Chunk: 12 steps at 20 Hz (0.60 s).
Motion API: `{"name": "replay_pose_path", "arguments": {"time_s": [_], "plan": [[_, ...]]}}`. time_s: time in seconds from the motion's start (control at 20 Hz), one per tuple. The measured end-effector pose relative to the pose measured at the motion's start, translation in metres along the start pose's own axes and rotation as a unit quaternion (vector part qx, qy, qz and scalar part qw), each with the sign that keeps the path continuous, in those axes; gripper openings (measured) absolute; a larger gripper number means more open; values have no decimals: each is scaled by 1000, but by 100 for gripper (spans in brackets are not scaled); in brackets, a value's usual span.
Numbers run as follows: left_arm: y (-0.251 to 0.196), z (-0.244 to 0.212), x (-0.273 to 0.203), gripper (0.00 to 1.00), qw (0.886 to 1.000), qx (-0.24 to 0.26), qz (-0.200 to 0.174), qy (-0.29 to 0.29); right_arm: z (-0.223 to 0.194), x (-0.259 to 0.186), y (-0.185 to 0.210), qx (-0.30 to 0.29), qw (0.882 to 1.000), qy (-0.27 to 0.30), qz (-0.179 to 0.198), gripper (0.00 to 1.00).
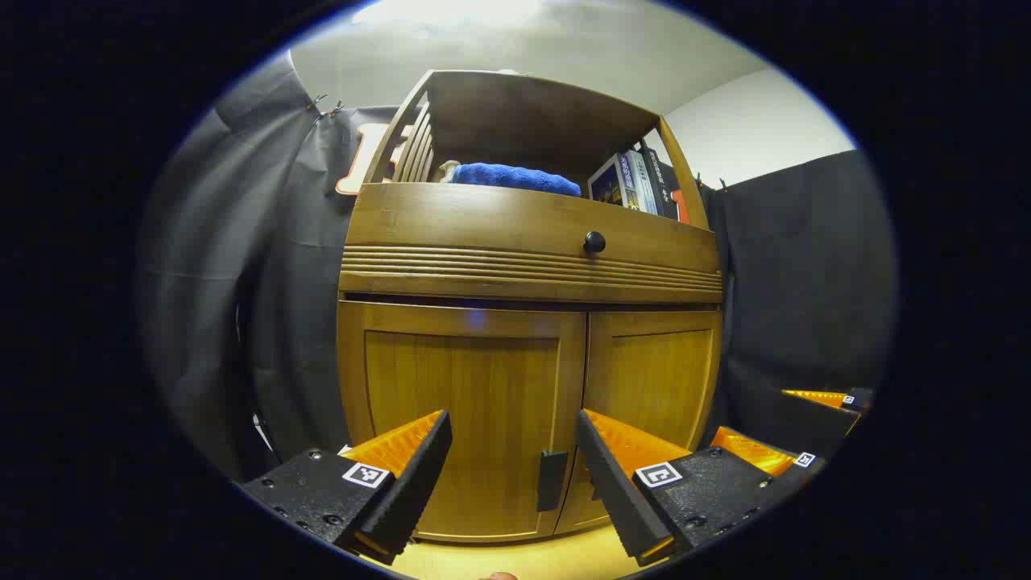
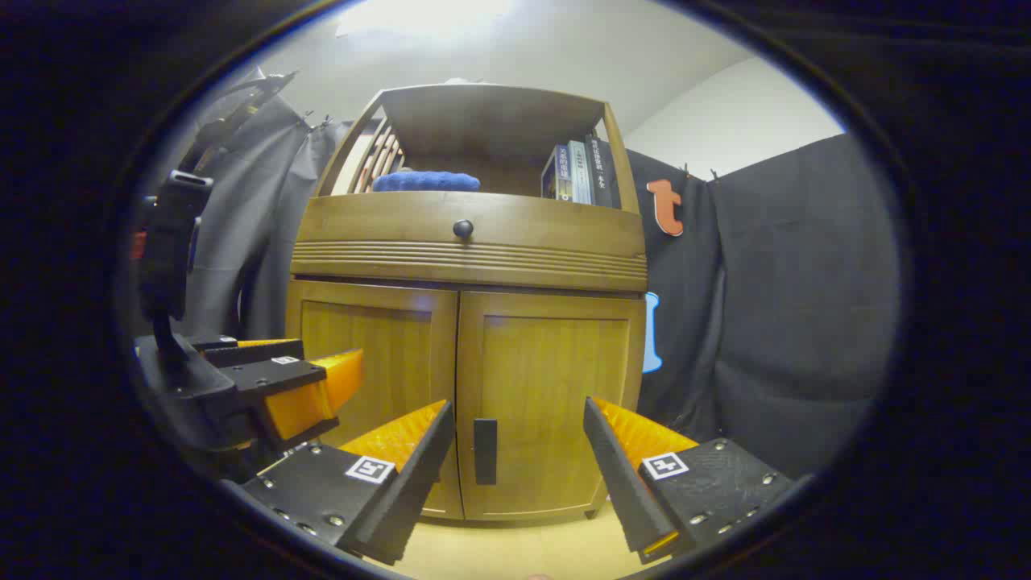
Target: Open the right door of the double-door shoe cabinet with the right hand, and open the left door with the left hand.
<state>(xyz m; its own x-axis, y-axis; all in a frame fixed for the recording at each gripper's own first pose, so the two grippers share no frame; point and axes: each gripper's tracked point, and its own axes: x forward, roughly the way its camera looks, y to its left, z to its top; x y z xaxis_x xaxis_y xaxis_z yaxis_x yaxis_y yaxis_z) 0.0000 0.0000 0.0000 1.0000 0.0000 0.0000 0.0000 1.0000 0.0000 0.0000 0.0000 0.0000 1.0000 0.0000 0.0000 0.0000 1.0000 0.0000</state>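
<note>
Shoe cabinet (image 2: 467, 322) dead ahead, both doors shut. Left gripper (image 1: 513, 463) fingers wide, facing left door (image 1: 459, 419) near its handle (image 1: 552, 481); right gripper (image 2: 519, 459) fingers wide, framing right door handle (image 2: 485, 451). Neither touches. Above: drawer knob (image 2: 462, 229), blue towel (image 2: 425, 180), books (image 2: 576, 171) on shelf.

Open floor (image 2: 499, 548) lies before the closed cabinet doors (image 2: 532, 403), with nothing between either tongs and the black handles (image 2: 485, 451). Black cloth (image 2: 773, 338) hangs close beside the cabinet's sides, crowding the door edges.
</note>
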Motion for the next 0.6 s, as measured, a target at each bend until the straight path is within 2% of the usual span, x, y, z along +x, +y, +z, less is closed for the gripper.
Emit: {"name": "replay_pose_path", "arguments": {"time_s": [0.1, 0.3, 0.35, 0.45, 0.5, 0.6], "plan": [[-1, 1, 0, 92, 1000, 4, -6, 1, 0, 1, -2, 0, 1000, 0, -5, 94], [-4, 3, 5, 92, 1000, -6, -17, -1, 0, 2, -3, -19, 1000, 6, -13, 94], [-4, 4, 7, 95, 1000, -9, -19, -1, 0, 3, -3, -25, 1000, 7, -14, 94], [-1, 5, 11, 92, 1000, -10, -18, -4, 0, 5, -2, -28, 999, 6, -14, 96], [0, 5, 12, 95, 1000, -11, -20, -6, -2, 6, -1, -29, 999, 8, -13, 94], [1, 6, 14, 92, 1000, -14, -25, -11, -8, 8, 0, -35, 999, 15, -9, 96]]}}
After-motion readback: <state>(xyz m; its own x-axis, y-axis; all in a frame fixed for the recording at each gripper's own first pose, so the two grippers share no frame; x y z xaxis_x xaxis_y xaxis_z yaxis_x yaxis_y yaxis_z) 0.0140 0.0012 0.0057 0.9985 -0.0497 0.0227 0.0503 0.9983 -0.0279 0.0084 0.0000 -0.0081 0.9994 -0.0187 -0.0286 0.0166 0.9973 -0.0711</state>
